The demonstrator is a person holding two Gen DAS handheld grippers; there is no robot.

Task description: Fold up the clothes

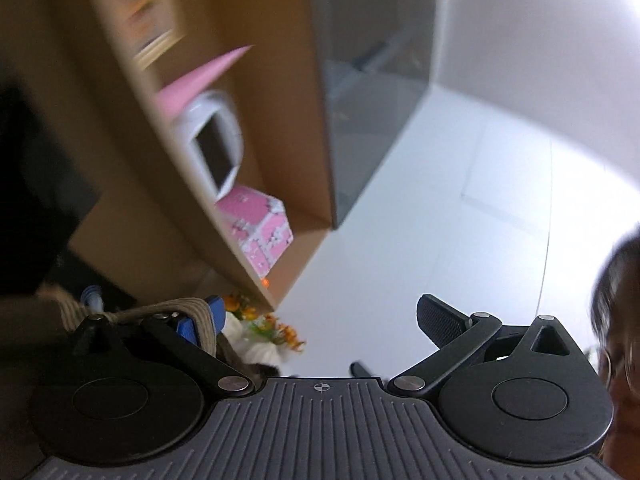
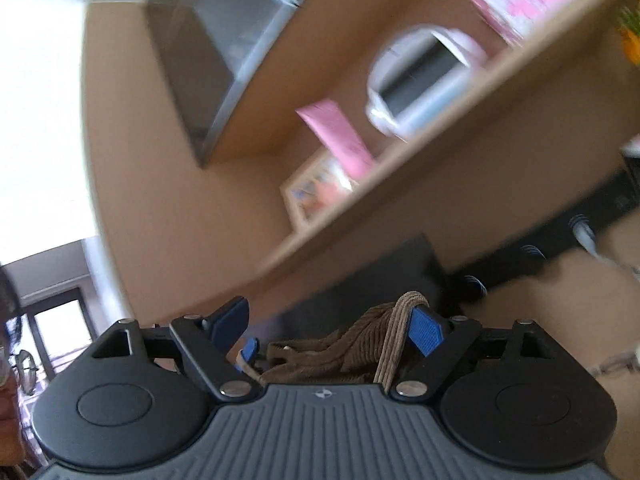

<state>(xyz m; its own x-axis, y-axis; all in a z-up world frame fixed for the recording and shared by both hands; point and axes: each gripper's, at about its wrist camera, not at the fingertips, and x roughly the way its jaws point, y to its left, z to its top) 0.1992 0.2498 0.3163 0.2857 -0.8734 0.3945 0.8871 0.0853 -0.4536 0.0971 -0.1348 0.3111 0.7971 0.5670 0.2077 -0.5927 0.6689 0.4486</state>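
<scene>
Ribbed grey housing is filling the bottom of both wrist views, with the black finger linkages spreading out just ahead of it.

On the left gripper (image 1: 316,322), the jaws are standing wide apart. Its right finger is jutting out bare against the pale ceiling, while its left finger is sitting against a bunch of ribbed tan garment (image 1: 188,314) that is draping over the blue pad there. Nothing is being pinched between the two fingers.

On the right gripper (image 2: 326,326), the jaws are also sitting apart, and the same tan garment (image 2: 360,340) is lying bunched in the gap between them. A folded ridge of it is pressing against the blue pad of the right-hand finger, while the left-hand finger is standing clear of the cloth. Whether the cloth is hooked or merely resting there, I cannot tell.

Just beyond the left gripper, a blurred cluster of orange flowers (image 1: 268,322) is showing. Farther off, both cameras are tilting up at a wooden shelf unit (image 1: 256,92) that is carrying a pink patterned box (image 1: 260,232), a white rounded device with a dark screen (image 1: 214,148) and a pink sheet (image 1: 200,76). Grey glass cabinet doors (image 1: 372,80) are hanging beside it.

A person's face (image 1: 620,340) is peeking in at the frame edge.
</scene>
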